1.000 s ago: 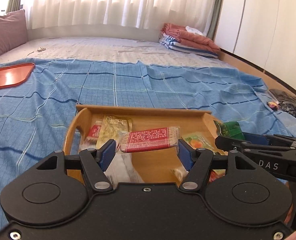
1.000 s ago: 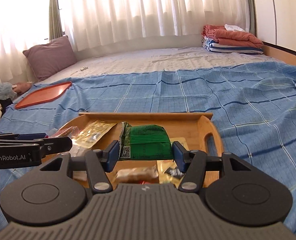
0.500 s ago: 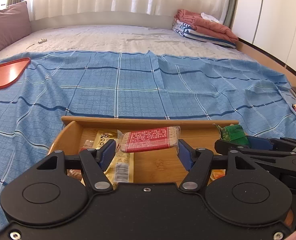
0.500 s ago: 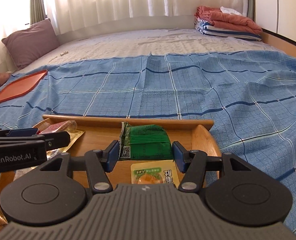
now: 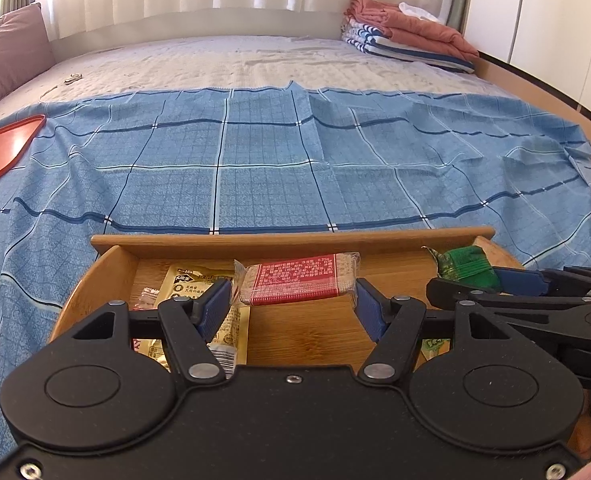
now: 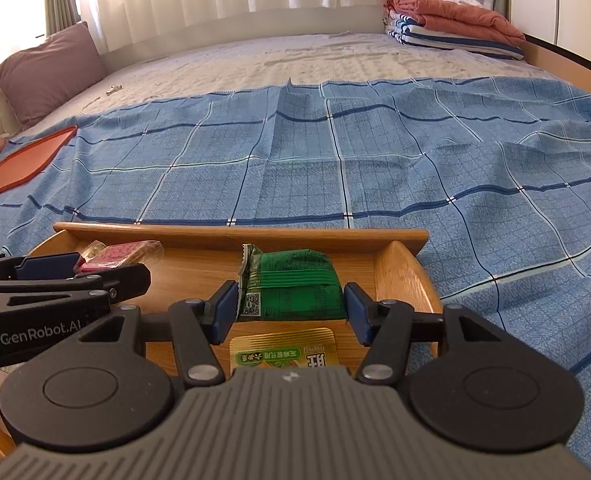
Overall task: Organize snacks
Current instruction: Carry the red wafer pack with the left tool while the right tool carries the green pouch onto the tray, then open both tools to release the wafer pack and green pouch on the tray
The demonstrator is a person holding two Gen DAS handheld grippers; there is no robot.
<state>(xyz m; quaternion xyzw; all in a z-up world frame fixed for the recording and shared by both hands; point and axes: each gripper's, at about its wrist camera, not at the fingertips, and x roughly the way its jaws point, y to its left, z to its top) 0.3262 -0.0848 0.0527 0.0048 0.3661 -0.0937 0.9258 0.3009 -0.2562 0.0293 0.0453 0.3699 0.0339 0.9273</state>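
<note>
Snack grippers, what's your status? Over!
Left gripper shut on red snack pack. Right gripper shut on green snack pack. Both above wooden tray. Nothing in the way.

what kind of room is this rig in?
Most likely a bedroom: the wooden tray of snacks sits on a bed spread with a blue plaid sheet, with a mauve pillow and folded blankets at the curtained window end.

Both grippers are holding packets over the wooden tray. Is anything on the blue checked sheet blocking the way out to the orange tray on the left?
Nothing visible does: the blue checked sheet lies bare up to the flat orange tray.
</note>
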